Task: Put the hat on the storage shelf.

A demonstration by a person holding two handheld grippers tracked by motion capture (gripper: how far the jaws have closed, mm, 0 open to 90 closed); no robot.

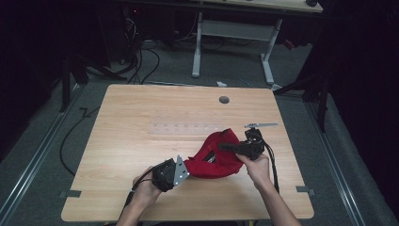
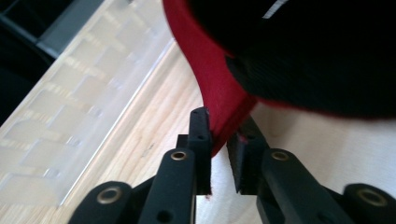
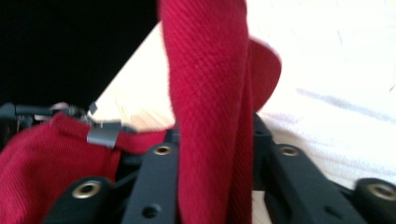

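Pinching the red cap brim, the left hand-held gripper is clamped; the right hand-held gripper seemingly grips loosely, so the fabric could slip out onto the bench.

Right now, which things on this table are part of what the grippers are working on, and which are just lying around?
In the job:
- red cap, its brim pinched by the left gripper
- right gripper, with a fold of the cap's cloth between its jaws

Just lying about:
- clear plastic strip on the table
- small metal bracket behind the right gripper
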